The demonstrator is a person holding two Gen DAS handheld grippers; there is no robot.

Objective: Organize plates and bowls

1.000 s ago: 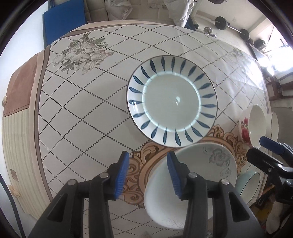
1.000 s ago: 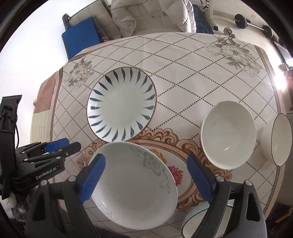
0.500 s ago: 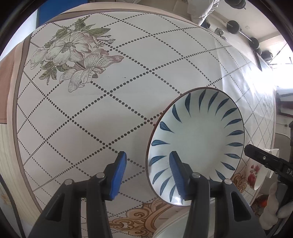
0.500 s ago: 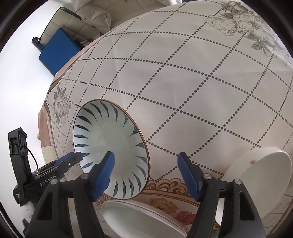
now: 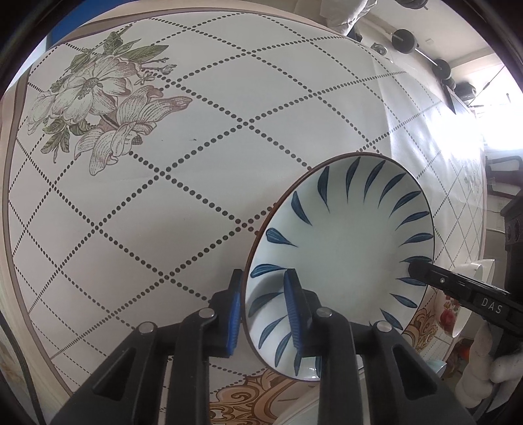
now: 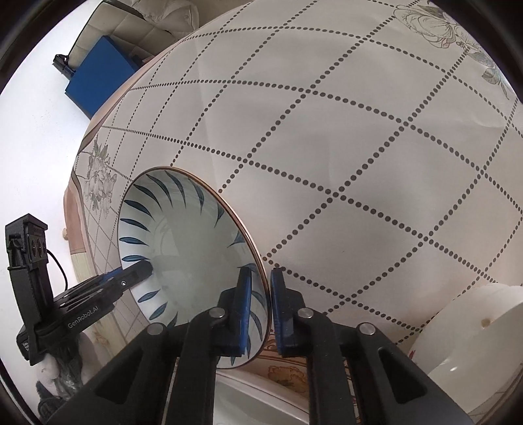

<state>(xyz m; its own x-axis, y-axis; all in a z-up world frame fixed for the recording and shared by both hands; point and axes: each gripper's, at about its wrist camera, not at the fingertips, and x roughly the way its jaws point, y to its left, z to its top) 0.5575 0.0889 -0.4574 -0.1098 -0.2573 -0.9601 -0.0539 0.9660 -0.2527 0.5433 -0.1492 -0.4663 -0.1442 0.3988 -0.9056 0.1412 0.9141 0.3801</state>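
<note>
your left gripper (image 5: 261,307): jaws closing on the near rim of the blue-leaf plate (image 5: 343,261). your right gripper (image 6: 261,307): clamped tight on the opposite rim, plate lying mid-table (image 6: 359,163) on the cloth. risk: with uneven pinches, the glazed rim could slip or tilt out on lifting.

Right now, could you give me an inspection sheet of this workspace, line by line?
Surface: round table under a cloth with a dotted diamond grid and printed flowers.
Job's things: blue-leaf plate gripped at opposite rims; a white bowl stands beside it; a white plate lies partly hidden below the grippers.
Clutter: nothing seen.
Grippers: left gripper closing on the plate's rim, pads either side; right gripper shut on the opposite rim.
Cables: one black cable at the left gripper's camera block.
Surroundings: blue box on the floor, barbell, pale cushions.
</note>
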